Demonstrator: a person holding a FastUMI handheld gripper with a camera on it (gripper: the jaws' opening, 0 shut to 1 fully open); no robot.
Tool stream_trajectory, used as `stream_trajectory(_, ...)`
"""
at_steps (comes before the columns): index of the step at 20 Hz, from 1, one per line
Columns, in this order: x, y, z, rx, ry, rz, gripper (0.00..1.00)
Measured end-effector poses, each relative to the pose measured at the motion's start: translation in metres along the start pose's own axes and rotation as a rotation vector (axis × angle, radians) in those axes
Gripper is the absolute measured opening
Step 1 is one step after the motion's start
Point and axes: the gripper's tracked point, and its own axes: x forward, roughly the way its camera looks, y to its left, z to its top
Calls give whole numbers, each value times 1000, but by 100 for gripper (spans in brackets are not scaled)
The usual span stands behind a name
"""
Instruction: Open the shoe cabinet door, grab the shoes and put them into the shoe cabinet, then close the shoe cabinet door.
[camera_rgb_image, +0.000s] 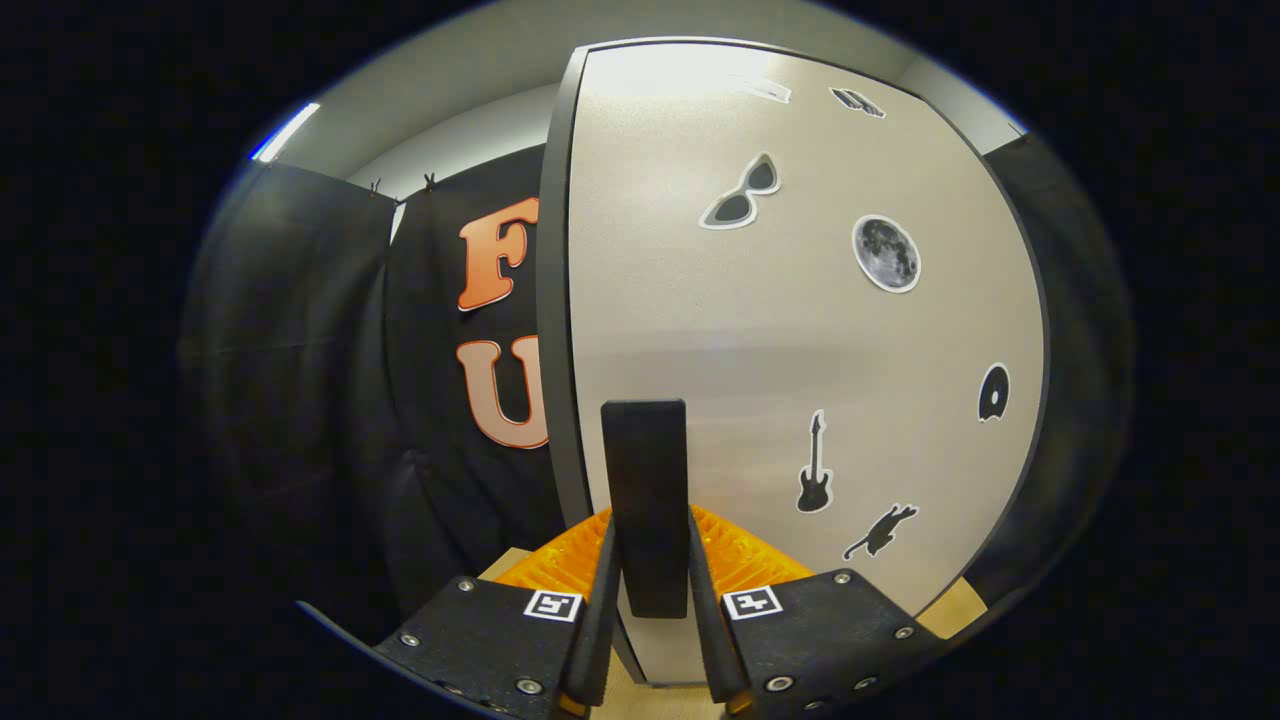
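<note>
standing tall across the gripper view, the shoe cabinet door (800, 330) is the biggest thing, a pale panel with a dark edge along its 9 o'clock side. it carries small stickers: a moon (886, 253) toward 1 o'clock of the panel's middle, sunglasses (741, 192) toward 11 o'clock, a guitar (814, 466) toward 6 o'clock, a cat (880, 531) a little lower, toward 5 o'clock of the guitar. at 9 o'clock of the door hangs the black cloth wall (300, 380) of the booth.

smaller is the handle (648, 505), a dark upright bar near the door's dark edge, in the low part of the panel. the gripper (650, 560) has this bar between its two fingers, one finger (600, 600) at 9 o'clock of the bar and the other at 3 o'clock. both seem to press on its sides, so i judge the gripper is closed on the handle.

the step in hand is a door step, opening or closing; i cannot tell which, because the inside of the cabinet is hidden and the shoes are not to be located from here. the next move calls for a firm hold on the bar and a swing along the door's arc, without twisting, so that the fingers do not slip off.
</note>
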Motion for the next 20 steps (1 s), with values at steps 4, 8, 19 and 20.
stream_trajectory(4, -2, -1, -1, 15, 9, 0, 34)
stream_trajectory(8, -10, -4, -1, 10, 30, -44, 29)
stream_trajectory(19, -60, -21, -3, 34, 21, -40, 27)
stream_trajectory(20, -65, -23, -4, 34, 26, -41, 27)
